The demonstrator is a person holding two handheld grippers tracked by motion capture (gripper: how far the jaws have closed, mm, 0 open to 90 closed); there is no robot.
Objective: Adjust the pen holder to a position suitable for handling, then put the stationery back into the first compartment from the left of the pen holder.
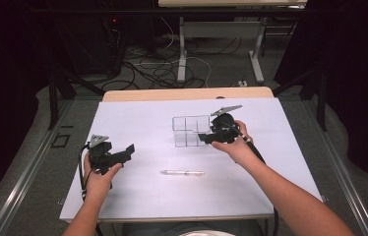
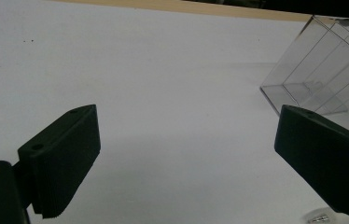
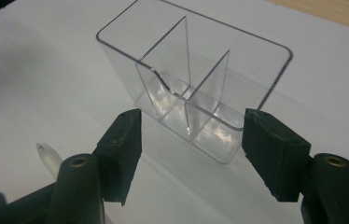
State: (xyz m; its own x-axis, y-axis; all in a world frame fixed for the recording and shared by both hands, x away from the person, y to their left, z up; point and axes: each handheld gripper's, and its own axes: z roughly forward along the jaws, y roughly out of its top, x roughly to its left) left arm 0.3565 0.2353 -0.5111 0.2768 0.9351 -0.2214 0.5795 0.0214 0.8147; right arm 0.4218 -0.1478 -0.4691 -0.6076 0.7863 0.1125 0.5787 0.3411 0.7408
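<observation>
The clear divided organiser stands upright near the middle of the white worktop, and the right gripper sits just beside its right end with its fingers spread to either side of the near wall, not pressing on it; nothing is clamped, which suggests a box just set where it should stand, or one about to be taken. A pen lies flat on the worktop nearer the person, well apart from the box, probably the thing meant for one of the compartments. The left gripper rests off to the left above bare worktop, its fingers wide apart and empty, seemingly waiting. The organiser's transparent walls make its dividers hard to trace from above, the right gripper view cuts off most of the pen, and whether the compartments hold anything small cannot be told.
</observation>
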